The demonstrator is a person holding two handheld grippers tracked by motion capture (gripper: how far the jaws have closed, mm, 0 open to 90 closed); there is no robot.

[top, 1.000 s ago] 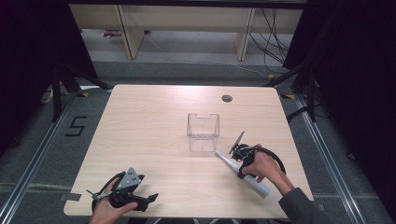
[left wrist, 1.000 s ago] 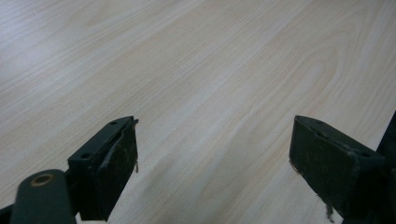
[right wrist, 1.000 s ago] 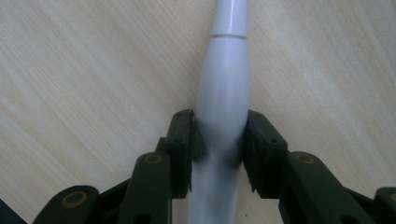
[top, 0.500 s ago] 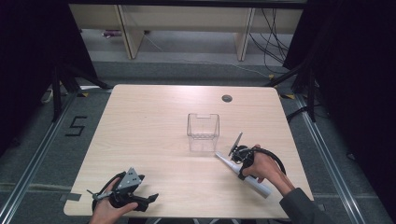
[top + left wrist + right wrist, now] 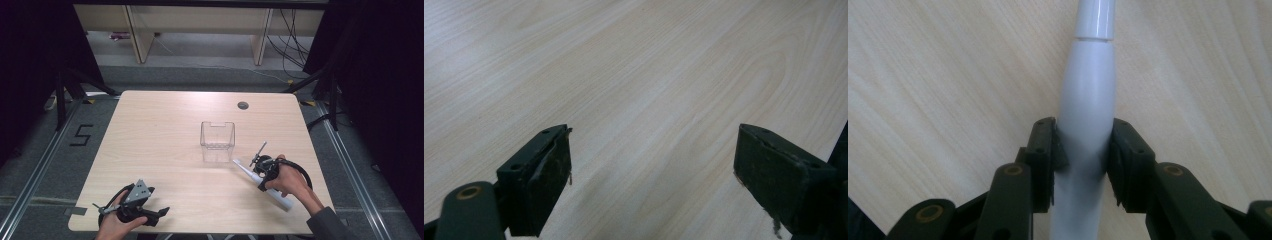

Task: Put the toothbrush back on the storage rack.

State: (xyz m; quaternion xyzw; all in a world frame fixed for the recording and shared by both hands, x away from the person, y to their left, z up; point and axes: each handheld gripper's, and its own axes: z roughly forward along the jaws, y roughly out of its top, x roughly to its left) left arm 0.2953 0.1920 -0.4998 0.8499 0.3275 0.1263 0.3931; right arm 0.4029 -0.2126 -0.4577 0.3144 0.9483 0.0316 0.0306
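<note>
A long white tube [image 5: 280, 197] with a glossy white cap lies slantwise on the wooden table [image 5: 165, 130] at the front right. My right gripper [image 5: 261, 181] is shut on its middle. In the right gripper view both pads squeeze the white tube [image 5: 1088, 105] from either side, and my right gripper [image 5: 1083, 160] points down at the tabletop. A clear plastic box [image 5: 217, 140] stands just left of and beyond the tube's capped tip. My left gripper [image 5: 161, 214] rests near the front left edge, held by a hand. In the left gripper view my left gripper [image 5: 654, 175] stands open over bare wood.
A round cable hole [image 5: 243, 105] sits in the table's far right part. Wooden shelving [image 5: 200, 25] and cables stand beyond the table. A floor marking "5" [image 5: 81, 135] lies to the left. Dark curtains flank both sides.
</note>
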